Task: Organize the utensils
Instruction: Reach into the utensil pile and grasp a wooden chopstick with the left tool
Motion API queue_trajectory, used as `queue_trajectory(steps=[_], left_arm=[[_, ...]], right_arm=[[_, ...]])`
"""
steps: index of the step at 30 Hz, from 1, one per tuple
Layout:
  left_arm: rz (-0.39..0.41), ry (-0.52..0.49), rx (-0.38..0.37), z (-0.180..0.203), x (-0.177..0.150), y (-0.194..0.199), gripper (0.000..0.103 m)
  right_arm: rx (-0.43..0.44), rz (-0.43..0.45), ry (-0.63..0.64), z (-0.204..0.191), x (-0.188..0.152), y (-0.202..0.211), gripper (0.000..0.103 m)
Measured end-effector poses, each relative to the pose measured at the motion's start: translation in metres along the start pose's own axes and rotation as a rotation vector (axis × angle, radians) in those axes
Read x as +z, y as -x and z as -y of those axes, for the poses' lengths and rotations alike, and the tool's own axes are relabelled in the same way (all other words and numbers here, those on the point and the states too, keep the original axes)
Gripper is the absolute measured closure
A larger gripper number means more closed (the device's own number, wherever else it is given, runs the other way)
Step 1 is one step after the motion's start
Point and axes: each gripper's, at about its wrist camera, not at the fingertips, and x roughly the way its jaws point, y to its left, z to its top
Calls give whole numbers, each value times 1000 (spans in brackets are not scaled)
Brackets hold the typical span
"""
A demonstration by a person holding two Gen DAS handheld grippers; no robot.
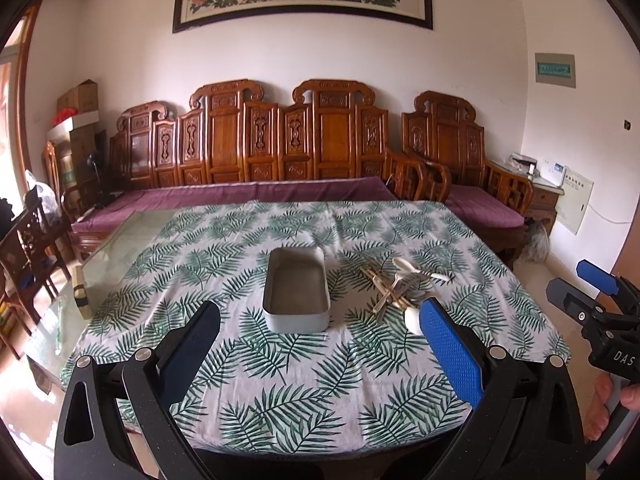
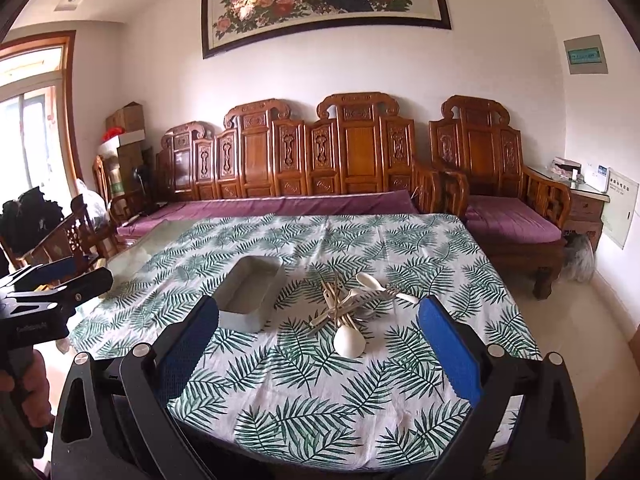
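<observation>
An empty grey rectangular tin [image 1: 297, 290] [image 2: 250, 298] stands on the leaf-print tablecloth [image 1: 304, 380] [image 2: 320, 392]. Just right of it lies a pile of utensils [image 1: 394, 286] [image 2: 352, 300]: wooden chopsticks, a fork and white spoons. One large white spoon [image 2: 349, 340] [image 1: 412, 320] lies nearest the front. My left gripper [image 1: 320, 316] hovers open above the near part of the table, in front of the tin. My right gripper [image 2: 318, 316] is open too, nearer than the pile. Neither holds anything. The other gripper shows at each view's edge: the right gripper [image 1: 576, 280] and the left gripper [image 2: 68, 276].
Bare glass table top [image 1: 120, 248] lies left of the cloth, with a small block [image 1: 82, 292] on it. Behind the table runs a carved wooden bench with purple cushions [image 1: 240, 196]. Wooden chairs [image 1: 28, 244] stand at the left. A person's hand [image 1: 628, 396] holds the right gripper's handle.
</observation>
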Motion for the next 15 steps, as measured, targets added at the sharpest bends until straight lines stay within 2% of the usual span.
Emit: queue_trajectory(steps=[10,15], left_arm=[[-86,8,-9,-6,-12,-47,6],[-111,-6,-11,-3,-10,-69,6]], right_arm=[[7,-65,11,12,-16,-48,2],[6,-80,16,19,-13,-67,2]])
